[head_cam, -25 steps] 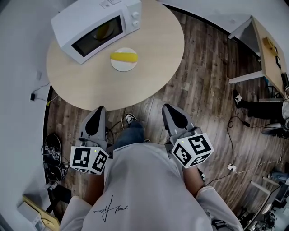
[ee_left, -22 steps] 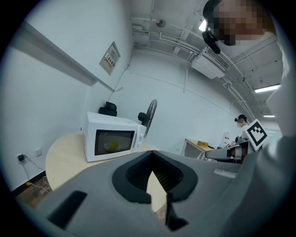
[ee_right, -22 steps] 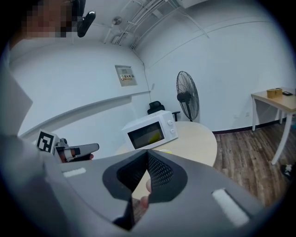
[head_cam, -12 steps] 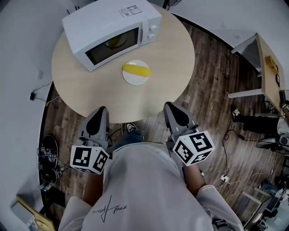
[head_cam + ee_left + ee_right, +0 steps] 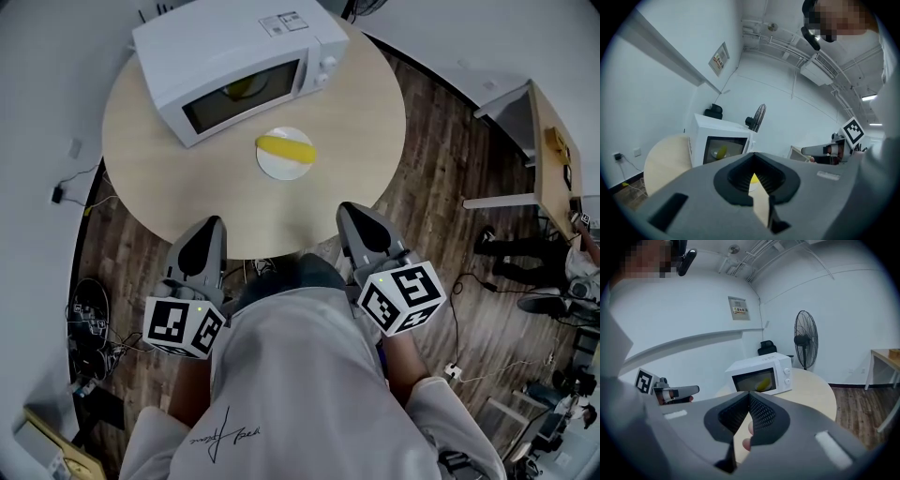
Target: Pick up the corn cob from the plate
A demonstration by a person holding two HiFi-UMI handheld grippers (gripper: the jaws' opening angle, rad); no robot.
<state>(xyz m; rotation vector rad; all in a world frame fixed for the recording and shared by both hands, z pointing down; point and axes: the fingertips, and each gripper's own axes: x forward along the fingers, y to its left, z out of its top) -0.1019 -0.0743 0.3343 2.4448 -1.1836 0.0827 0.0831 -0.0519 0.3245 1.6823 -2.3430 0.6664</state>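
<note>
A yellow corn cob (image 5: 286, 147) lies on a small white plate (image 5: 277, 165) in the middle of a round wooden table (image 5: 347, 122), in front of a microwave. Both grippers hover at the table's near edge, well short of the plate. My left gripper (image 5: 208, 225) is shut and empty, and so is my right gripper (image 5: 349, 210). In the left gripper view the closed jaws (image 5: 752, 153) leave a slit through which a bit of the corn cob (image 5: 753, 178) shows. In the right gripper view the jaws (image 5: 749, 393) meet at the tip with nothing in them.
A white microwave (image 5: 239, 61) with its door shut stands at the table's back left, something yellow (image 5: 721, 152) behind its window. A light desk (image 5: 553, 155) stands at the right, a person's legs (image 5: 516, 246) beside it. Cables (image 5: 89, 328) lie on the wooden floor at left. A standing fan (image 5: 806, 341) is behind the table.
The person has stepped toward the table. Both grippers have moved forward from over the floor to the table's near edge. Both jaws have stayed shut.
</note>
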